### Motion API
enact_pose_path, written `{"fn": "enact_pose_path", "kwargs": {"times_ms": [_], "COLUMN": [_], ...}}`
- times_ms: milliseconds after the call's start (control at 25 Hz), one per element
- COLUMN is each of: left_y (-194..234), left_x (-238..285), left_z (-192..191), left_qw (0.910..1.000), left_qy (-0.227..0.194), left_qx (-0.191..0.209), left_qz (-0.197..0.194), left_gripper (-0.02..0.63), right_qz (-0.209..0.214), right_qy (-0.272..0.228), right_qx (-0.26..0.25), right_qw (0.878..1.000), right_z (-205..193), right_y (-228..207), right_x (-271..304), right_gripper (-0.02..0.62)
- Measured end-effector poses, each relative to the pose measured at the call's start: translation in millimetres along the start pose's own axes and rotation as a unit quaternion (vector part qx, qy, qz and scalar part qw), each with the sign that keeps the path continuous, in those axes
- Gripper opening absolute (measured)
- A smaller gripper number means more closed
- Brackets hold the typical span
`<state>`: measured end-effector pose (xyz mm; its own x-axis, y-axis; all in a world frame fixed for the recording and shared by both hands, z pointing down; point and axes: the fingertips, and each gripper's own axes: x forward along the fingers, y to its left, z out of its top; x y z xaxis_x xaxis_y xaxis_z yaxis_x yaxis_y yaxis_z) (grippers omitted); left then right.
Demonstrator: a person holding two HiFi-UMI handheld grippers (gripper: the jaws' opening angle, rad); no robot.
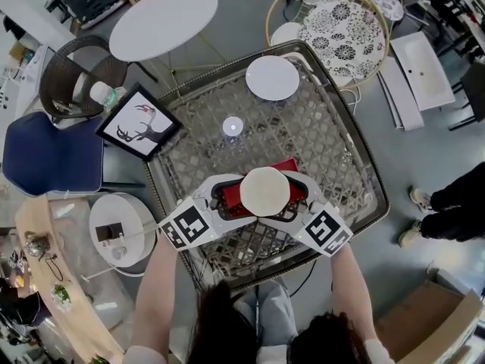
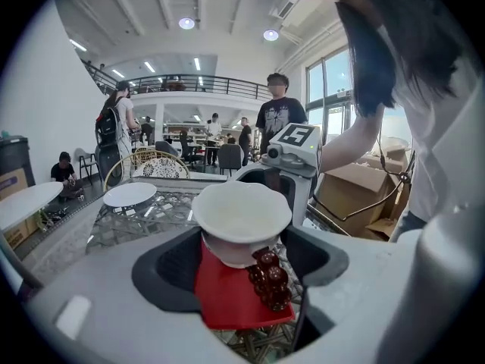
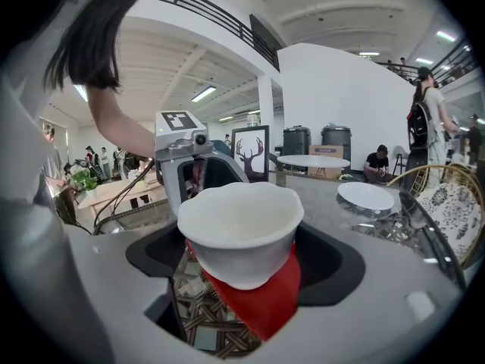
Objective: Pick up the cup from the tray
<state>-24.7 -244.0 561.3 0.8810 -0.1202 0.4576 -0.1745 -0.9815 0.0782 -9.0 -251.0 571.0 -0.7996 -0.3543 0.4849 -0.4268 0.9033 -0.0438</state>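
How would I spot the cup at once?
Look at the big woven table in the middle. Near its front edge lies a red tray, with the cup right over it. Unlike the flat white plate farther back, it is deep, with a wavy rim.

A white, scallop-rimmed ceramic cup (image 1: 264,192) is being viewed from straight above, over a flat red rectangular tray (image 1: 286,165) on the glass-topped woven rattan table (image 1: 333,150). It is being flanked by the left gripper (image 1: 227,200) and the right gripper (image 1: 297,197), each held close at its side; contact seems likely but is not being shown clearly. A round white plate (image 1: 272,77) and a small clear glass (image 1: 233,126) are being shown farther up the table, well apart from the cup.
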Motion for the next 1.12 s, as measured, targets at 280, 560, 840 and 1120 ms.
{"fn": "enact_pose_path", "kwargs": {"times_ms": [280,560,840,1120], "left_y": [-8,-32,-64,-79], "left_x": [-12,18,93,142], "left_z": [26,58,85,78], "left_qw": [0.9994,0.9981,0.9949,0.9961], "left_qy": [-0.034,-0.047,-0.055,-0.033], "left_qx": [0.010,0.028,0.021,0.003], "left_qz": [0.005,-0.029,-0.082,-0.082], "left_gripper": [0.342,0.342,0.342,0.342], "right_qz": [0.010,-0.018,-0.051,-0.049], "right_qy": [-0.030,-0.026,0.006,0.020], "right_qx": [-0.008,0.001,0.029,0.059], "right_qw": [0.999,1.000,0.998,0.997], "right_z": [20,12,-36,-83], "right_y": [5,2,-16,-27], "right_x": [-17,-67,-139,-163], "right_gripper": [0.474,0.474,0.474,0.474]}}
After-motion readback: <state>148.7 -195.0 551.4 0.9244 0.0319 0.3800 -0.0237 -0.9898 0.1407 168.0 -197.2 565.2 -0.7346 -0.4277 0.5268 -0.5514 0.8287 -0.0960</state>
